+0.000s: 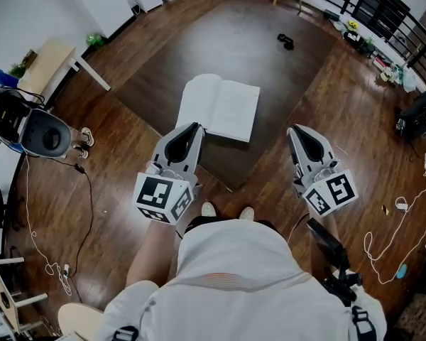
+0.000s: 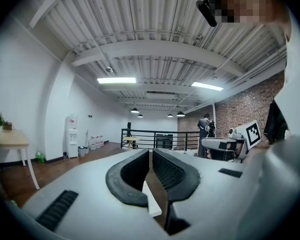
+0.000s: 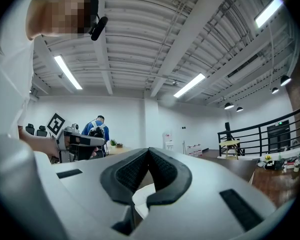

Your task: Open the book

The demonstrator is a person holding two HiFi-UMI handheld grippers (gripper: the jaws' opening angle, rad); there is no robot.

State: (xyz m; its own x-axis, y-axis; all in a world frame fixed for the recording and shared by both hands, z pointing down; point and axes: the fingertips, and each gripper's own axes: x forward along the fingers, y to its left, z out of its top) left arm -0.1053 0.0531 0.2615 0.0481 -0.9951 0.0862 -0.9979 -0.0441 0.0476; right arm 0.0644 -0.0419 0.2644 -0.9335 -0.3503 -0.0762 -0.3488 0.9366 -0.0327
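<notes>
A white book (image 1: 219,108) lies open and flat on the dark brown table (image 1: 270,69), near its front corner. My left gripper (image 1: 196,126) hovers at the book's near left corner, level, its jaws shut with nothing between them. In the left gripper view the ribbed pads (image 2: 135,171) meet at the tip of the left gripper (image 2: 150,151), and a strip of white page (image 2: 152,204) shows below them. My right gripper (image 1: 292,129) is to the right of the book, off the table's corner. In its own view the right gripper (image 3: 149,150) is shut and empty, with a bit of the book (image 3: 142,196) below.
A small black object (image 1: 285,41) lies on the table's far side. A black chair (image 1: 46,133) and a light wooden table (image 1: 50,62) stand at the left. A black railing (image 1: 383,6) with clutter runs along the right. Cables (image 1: 383,254) trail on the wooden floor.
</notes>
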